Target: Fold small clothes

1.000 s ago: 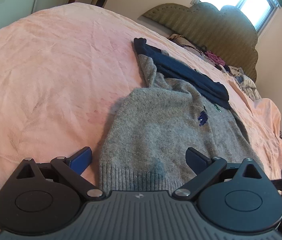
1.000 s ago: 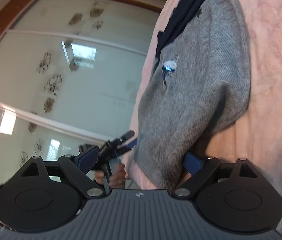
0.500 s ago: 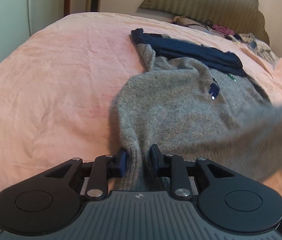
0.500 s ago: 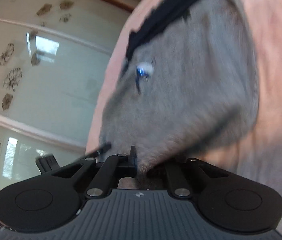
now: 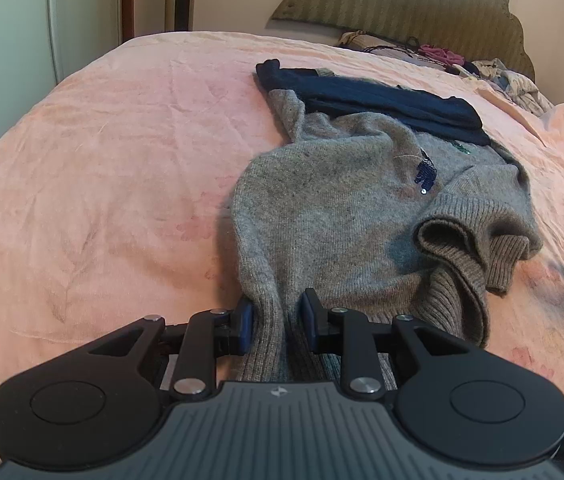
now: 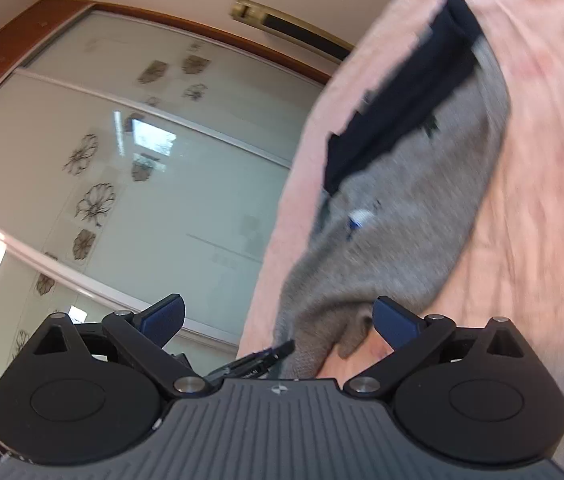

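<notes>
A small grey knit sweater (image 5: 334, 200) with a dark blue collar band (image 5: 366, 98) lies on the pink bedspread (image 5: 122, 168). Its right hem corner lies bunched and folded over the body (image 5: 474, 232). My left gripper (image 5: 276, 318) is shut on the sweater's ribbed hem at the left corner. In the right wrist view the sweater (image 6: 410, 216) is blurred, and my right gripper (image 6: 278, 320) is open and empty just above its near corner. The left gripper's tip (image 6: 266, 356) shows below it.
A padded headboard (image 5: 402, 4) stands at the far end with a pile of loose clothes (image 5: 494, 68) in front of it. Glass wardrobe doors with flower prints (image 6: 122, 184) run along the bed's side. The bed edge (image 6: 278, 248) is near the right gripper.
Both grippers closed on the hem corners. The right gripper carried its corner over the body, then opened and let go. The left gripper stays shut on the hem.
</notes>
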Demonstrator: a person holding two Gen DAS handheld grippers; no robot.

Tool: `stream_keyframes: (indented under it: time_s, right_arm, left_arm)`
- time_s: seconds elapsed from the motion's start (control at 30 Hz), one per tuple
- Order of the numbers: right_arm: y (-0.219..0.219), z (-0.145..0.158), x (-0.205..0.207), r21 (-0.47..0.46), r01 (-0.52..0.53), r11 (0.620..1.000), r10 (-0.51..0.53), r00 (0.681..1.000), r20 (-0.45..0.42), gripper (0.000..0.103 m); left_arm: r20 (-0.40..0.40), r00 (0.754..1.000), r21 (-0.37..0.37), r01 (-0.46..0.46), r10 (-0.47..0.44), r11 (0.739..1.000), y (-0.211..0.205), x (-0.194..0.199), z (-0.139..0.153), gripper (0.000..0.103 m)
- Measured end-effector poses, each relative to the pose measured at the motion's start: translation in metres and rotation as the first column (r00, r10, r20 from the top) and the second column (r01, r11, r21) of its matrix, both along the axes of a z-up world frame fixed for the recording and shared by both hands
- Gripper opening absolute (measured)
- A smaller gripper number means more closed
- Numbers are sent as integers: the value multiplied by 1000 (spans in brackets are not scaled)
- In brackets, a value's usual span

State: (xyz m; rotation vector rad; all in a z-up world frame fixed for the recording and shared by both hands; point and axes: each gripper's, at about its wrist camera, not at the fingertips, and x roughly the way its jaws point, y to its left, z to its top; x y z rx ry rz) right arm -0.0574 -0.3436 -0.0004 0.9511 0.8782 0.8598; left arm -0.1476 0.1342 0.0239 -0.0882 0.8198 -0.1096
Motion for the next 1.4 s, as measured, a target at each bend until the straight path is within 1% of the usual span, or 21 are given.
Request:
stream_keyframes:
  time_s: [0.07,0.13,0.17,0.2,0.3,0.43,0.5,0.57,0.63,0.7,0.77,0.83,0.9,0.93,0.97,1.0,1.13,1.2,1.23,1.33,1.4]
  right_arm:
    - [10,-17,10,-51,25,998,-29,997,-73,96]
    - [18,-36,22,-55,35,998,-41,992,-118,90]
    - [21,-43,26,-78,50,996,-60,989,-134,81]
    - [23,-46,28,-99,71,992,-84,988,-127,68]
    - [41,-50,32,-80,70,994,-78,991,-106,70]
    - [84,-46,30,-119,-68,990,63,997,-52,75]
    - [97,-42,30,-145,-79,986,76,997,-30,78]
    - [96,-41,29,-135,-59,989,55,998,-34,77]
    - [99,-41,30,-163,-66,984,59,997,-47,59]
    - [99,-43,27,-203,-67,977,57,997,-55,32]
    - [100,-48,26,-226,-60,972,47,997,-64,21]
    - [100,-55,27,-209,-55,976,38,996,-85,20]
    - [102,-57,27,-203,-51,978,33,995,-92,11]
    - [101,-55,25,-197,-59,979,44,996,-83,11]
    - [99,-51,22,-180,-73,981,62,996,-70,11]
    - [94,-44,18,-159,-78,984,70,996,-55,11]
    - [43,2,-6,-120,-42,992,51,996,73,11]
    - [9,25,-22,-170,7,985,17,990,138,10]
    - [-9,33,-26,-206,41,978,-11,989,147,10]
    - [-51,27,-36,-320,106,941,-80,992,94,10]
    - [-63,5,-44,-368,68,928,-66,998,17,10]
  left_arm:
    - [3,1000,-1,-1,1,1000,0,-1,0,25]
    - [3,1000,-6,-4,4,1000,0,-1,0,25]
    - [4,1000,-11,-5,5,1000,1,-1,0,25]
    - [5,1000,-14,-5,5,1000,2,-1,-1,25]
    - [10,1000,-17,-3,3,1000,2,-1,-1,25]
    - [7,1000,-17,0,0,1000,3,-1,-1,25]
    - [7,1000,-17,0,0,1000,3,-1,-1,25]
    - [8,1000,-18,-1,1,1000,4,0,-1,25]
    - [10,1000,-21,-2,2,1000,4,-1,-1,25]
    - [11,1000,-24,-4,4,1000,4,-1,-1,25]
    - [17,1000,-29,-8,9,1000,4,-2,-1,27]
    - [20,1000,-35,-12,13,999,3,-1,-1,31]
    - [14,1000,-51,-27,28,998,4,-1,0,31]
    - [3,999,-76,-40,40,996,7,0,1,17]
    - [-15,999,-122,-40,39,992,13,1,1,7]
    - [-34,999,-173,-45,40,984,19,2,2,8]
    - [-80,996,-290,-61,40,955,37,-1,2,8]
    - [-95,994,-320,-72,44,945,41,-3,0,9]
    - [-98,994,-334,-72,41,940,43,-4,-1,10]
    - [-108,993,-365,-79,42,928,46,-6,-6,11]
    - [-115,993,-382,-79,38,921,48,-7,-6,13]
